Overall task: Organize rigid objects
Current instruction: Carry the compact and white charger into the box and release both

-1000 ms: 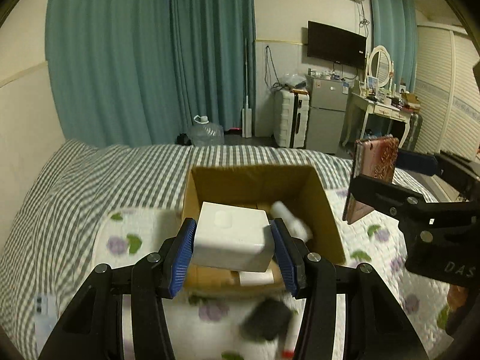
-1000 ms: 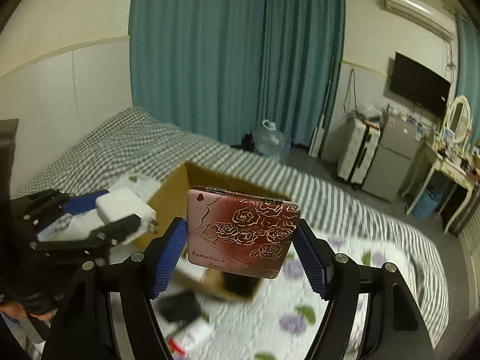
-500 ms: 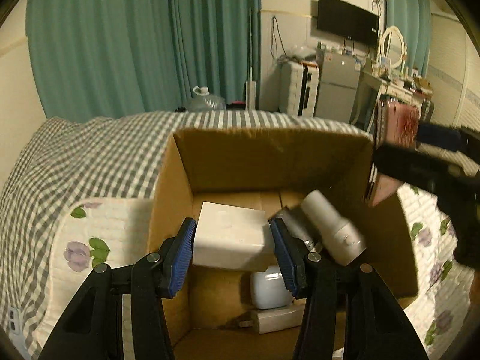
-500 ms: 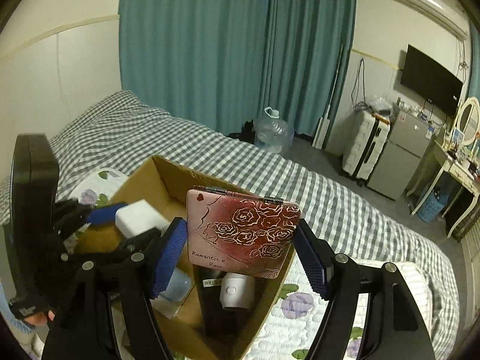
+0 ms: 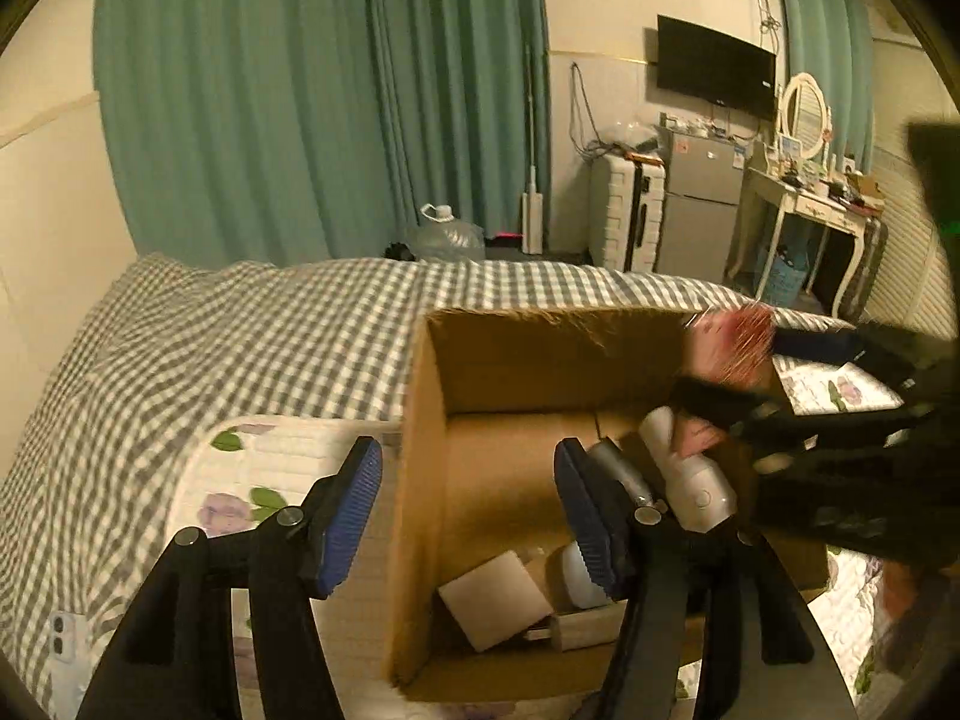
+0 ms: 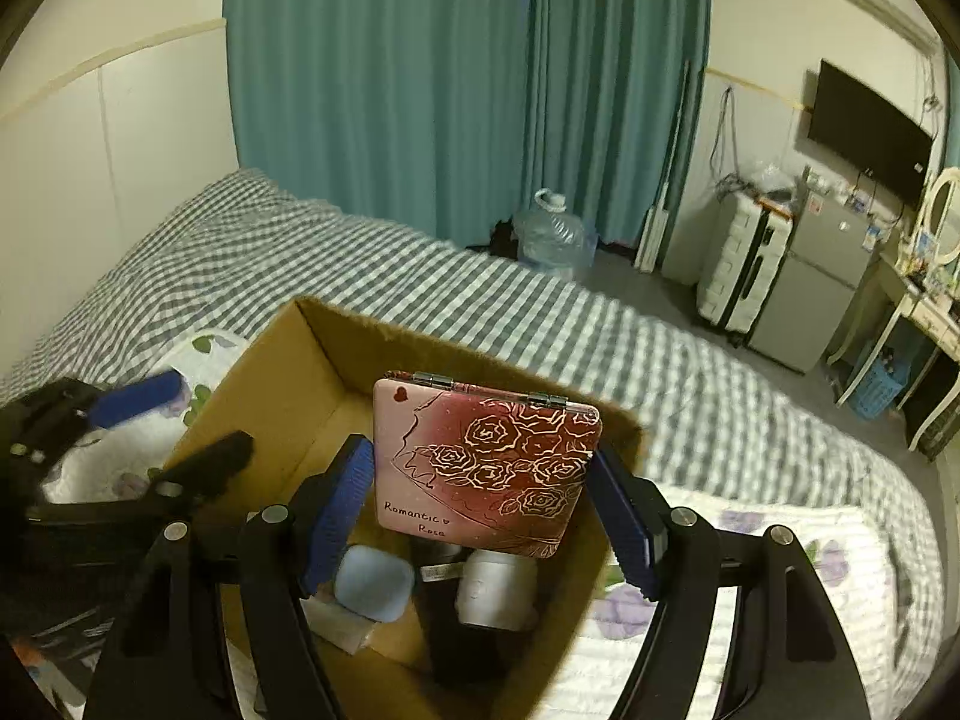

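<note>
An open cardboard box (image 5: 420, 480) (image 6: 282, 372) stands on the bed. My left gripper (image 5: 468, 510) is open and empty above the box's left wall. The white block (image 5: 495, 597) lies tilted on the box floor beside other small items. My right gripper (image 6: 480, 504) is shut on a pink compact mirror with rose pattern (image 6: 483, 468) and holds it upright over the box. In the left wrist view the mirror (image 5: 729, 345) is blurred at the box's right side. A white cylinder (image 5: 690, 480) (image 6: 495, 588) and a pale blue case (image 6: 373, 582) lie inside.
The bed has a grey checked cover (image 5: 240, 348) and a white floral quilt (image 5: 264, 480). Beyond the bed are teal curtains (image 6: 468, 90), a water jug (image 6: 549, 234), a suitcase (image 6: 741, 258) and a dressing table (image 5: 804, 210).
My left gripper opened and the white block dropped to the box floor. The left gripper shifted left. My right gripper moved the mirror lower over the box.
</note>
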Demonstrator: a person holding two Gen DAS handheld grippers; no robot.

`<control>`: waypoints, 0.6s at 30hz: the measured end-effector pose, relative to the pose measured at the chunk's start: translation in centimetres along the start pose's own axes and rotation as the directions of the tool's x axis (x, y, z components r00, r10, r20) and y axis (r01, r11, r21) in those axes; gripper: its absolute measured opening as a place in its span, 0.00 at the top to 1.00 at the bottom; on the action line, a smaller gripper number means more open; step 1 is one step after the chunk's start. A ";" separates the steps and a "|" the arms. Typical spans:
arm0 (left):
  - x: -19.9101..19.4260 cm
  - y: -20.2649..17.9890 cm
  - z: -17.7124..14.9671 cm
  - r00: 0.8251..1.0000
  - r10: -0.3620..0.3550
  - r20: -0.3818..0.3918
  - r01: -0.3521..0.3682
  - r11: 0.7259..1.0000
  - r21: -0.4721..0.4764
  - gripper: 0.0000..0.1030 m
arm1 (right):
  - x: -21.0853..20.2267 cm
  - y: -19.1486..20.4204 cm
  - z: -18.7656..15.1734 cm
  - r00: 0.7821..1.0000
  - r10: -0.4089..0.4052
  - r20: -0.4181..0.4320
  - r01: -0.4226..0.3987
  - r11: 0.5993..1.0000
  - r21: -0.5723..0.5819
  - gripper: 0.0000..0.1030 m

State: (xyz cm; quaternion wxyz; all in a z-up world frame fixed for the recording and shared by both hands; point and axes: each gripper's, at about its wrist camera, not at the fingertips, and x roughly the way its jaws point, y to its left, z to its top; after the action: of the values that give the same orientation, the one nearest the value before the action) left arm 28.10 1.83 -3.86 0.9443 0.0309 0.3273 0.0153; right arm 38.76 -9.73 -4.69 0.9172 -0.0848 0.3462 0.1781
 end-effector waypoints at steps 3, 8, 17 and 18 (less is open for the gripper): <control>0.0 0.7 0.0 1.000 0.018 0.005 -0.018 1.000 -0.017 0.39 | 2.7 1.2 -0.4 0.999 0.011 -0.049 -0.011 1.000 -0.002 0.30; 0.6 1.0 -0.4 1.000 0.024 -0.006 -0.024 1.000 -0.021 0.38 | 5.5 2.2 -1.6 0.994 0.025 -0.109 -0.027 1.000 -0.015 0.29; -2.1 1.1 -1.3 1.000 0.021 0.016 -0.020 0.999 -0.034 0.38 | 0.8 0.6 -2.2 0.997 -0.057 -0.050 0.056 0.998 -0.009 0.24; -2.8 1.1 -1.5 1.000 0.016 0.022 -0.015 0.999 -0.037 0.38 | -0.7 0.3 -2.3 0.997 -0.074 -0.034 0.074 0.997 0.001 0.24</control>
State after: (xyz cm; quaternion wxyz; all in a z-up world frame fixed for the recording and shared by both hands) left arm 24.93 2.81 -3.24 0.9481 0.0163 0.3164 0.0284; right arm 36.77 -10.26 -5.98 0.9172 -0.0994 0.3587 0.1422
